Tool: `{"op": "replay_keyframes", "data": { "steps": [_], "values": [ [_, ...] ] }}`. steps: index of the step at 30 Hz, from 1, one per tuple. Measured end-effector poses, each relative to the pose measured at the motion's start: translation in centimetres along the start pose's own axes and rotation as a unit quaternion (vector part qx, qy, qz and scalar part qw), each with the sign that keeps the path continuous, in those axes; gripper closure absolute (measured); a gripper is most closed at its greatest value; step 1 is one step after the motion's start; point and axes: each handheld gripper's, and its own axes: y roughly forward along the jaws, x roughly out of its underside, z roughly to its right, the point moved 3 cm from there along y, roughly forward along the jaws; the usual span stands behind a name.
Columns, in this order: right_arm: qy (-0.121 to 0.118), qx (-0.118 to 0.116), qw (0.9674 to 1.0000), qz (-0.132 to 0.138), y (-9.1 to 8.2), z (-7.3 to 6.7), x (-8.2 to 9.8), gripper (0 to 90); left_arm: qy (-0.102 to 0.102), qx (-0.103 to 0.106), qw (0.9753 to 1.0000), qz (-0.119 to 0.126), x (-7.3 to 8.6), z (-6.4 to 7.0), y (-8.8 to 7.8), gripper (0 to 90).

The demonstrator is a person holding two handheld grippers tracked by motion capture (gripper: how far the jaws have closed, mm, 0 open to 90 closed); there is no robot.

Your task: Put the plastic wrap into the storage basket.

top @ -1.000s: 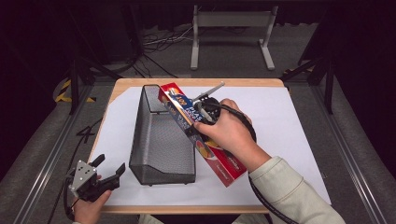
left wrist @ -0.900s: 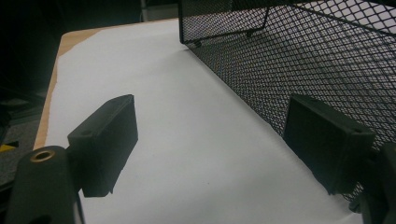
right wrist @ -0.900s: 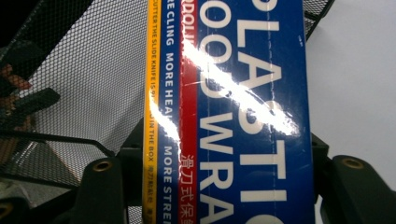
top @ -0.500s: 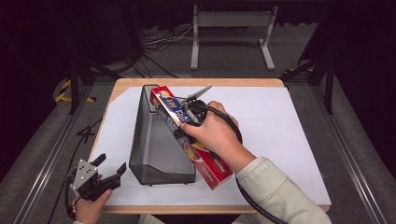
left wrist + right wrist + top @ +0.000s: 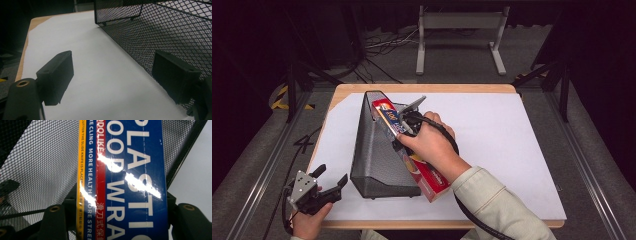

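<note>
A long red and blue plastic wrap box (image 5: pixel 417 160) lies slanted against the right side of a black wire mesh holder (image 5: pixel 374 150) on the white table cover. My right gripper (image 5: pixel 404 125) is shut on the box near its far end. In the right gripper view the plastic wrap box (image 5: pixel 125 182) runs up between the jaws, with the mesh holder (image 5: pixel 40 165) behind it. My left gripper (image 5: pixel 329 181) stands open near the table's front left corner, nothing between its fingers. In the left gripper view the mesh holder (image 5: pixel 160 32) rises just right of the open left gripper (image 5: pixel 112 77).
The white cover (image 5: pixel 512 150) spreads over a wooden table (image 5: pixel 422 88). A white metal stand (image 5: pixel 459 30) and cables lie on the floor beyond the far edge. Metal rails run along both sides of the table.
My right gripper has carried the box leftward, closer against the mesh holder. The left gripper has stayed where it was.
</note>
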Motion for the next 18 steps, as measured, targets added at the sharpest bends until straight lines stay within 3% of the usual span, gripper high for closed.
{"op": "replay_keyframes", "data": {
  "steps": [18],
  "values": [
    [0.01, 0.035, 0.9982, -0.049, 2.9, -0.3, -0.9, 39.7, 0.002, 0.002, 1.0, -0.004, 0.1, 0.0, 0.0, 18.7]
  ]
}}
